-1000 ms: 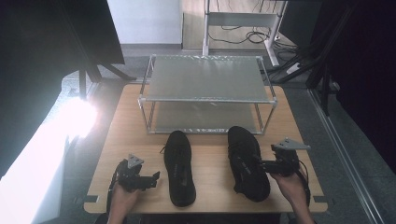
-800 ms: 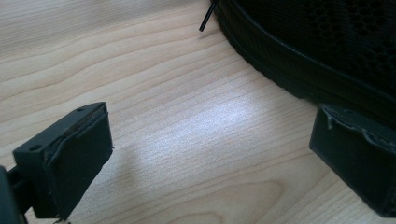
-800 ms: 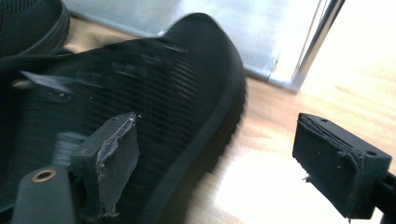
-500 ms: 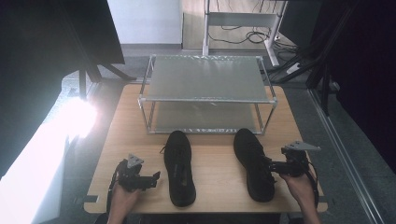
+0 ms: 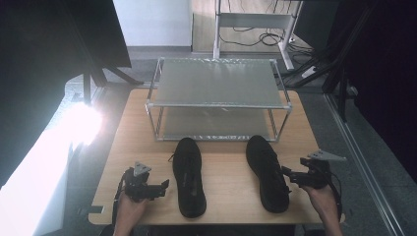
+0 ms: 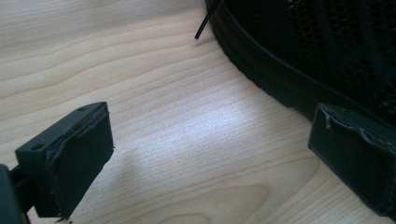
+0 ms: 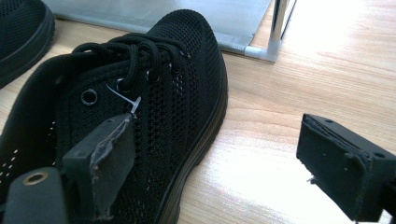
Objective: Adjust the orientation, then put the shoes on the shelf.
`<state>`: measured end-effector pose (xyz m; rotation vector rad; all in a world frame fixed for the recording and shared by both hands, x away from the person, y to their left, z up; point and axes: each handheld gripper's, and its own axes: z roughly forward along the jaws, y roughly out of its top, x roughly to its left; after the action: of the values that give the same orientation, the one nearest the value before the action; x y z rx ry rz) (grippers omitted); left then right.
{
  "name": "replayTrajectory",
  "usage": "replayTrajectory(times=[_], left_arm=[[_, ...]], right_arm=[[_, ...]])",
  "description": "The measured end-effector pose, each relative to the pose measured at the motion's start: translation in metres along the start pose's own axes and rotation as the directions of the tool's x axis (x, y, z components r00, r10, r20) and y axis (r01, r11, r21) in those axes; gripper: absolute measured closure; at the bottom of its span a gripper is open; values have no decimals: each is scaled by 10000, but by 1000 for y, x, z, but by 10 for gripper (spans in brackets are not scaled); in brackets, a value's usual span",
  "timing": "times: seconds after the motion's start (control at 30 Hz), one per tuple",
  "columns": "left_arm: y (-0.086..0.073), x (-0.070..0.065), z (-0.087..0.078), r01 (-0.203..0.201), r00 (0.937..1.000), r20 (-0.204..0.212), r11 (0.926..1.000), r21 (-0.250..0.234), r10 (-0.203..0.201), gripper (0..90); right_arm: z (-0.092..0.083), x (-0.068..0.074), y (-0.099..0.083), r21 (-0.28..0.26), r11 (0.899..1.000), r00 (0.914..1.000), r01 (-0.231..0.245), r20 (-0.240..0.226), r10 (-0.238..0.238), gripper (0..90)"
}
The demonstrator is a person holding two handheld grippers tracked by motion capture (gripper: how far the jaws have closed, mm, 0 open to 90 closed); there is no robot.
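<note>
Two black shoes are lying side by side on the wooden tabletop, long axes running away from the person, toes pointing toward the two-tier wire rack standing behind them. The left shoe is lying straight; the right shoe is angling slightly, its toe leaning leftward. The left gripper is resting on the tabletop just beside the left shoe's outer side, fingers spread wide and holding nothing. The right gripper is sitting at the right shoe's outer edge, fingers spread wide, one finger showing in front of the mesh upper, gripping nothing.
</note>
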<state>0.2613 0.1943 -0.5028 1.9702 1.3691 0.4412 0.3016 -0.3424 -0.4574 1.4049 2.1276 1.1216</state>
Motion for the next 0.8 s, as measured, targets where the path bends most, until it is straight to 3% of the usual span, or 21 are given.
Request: replayTrajectory(times=[0.2, 0.37, 0.57, 0.7, 0.8], left_arm=[[2, -2, -3, -18, 10000, -65, 10000, -37, 18, 3], [6, -8, -9, 9, 9999, -106, 9994, -340, -12, 3], [17, -22, -21, -19, 9999, 158, 9950, -996, 35, 3], [22, -32, -22, -11, 9991, 420, 9920, -1265, 65, 3], [29, -46, -14, -41, 9967, 799, 9914, -1306, 147, 2]], right_arm=[[-7, 1, 1, -310, 9995, 9999, -57, -138, 53, 107], [-11, 5, 1, -534, 9986, 9993, -53, -370, 34, 102], [-12, 8, -3, -899, 9954, 9954, -320, -926, 236, 101], [-10, 11, -7, -861, 9958, 9930, -314, -1166, 212, 102], [-2, 14, -13, -616, 9968, 9849, -517, -1684, 407, 102]])
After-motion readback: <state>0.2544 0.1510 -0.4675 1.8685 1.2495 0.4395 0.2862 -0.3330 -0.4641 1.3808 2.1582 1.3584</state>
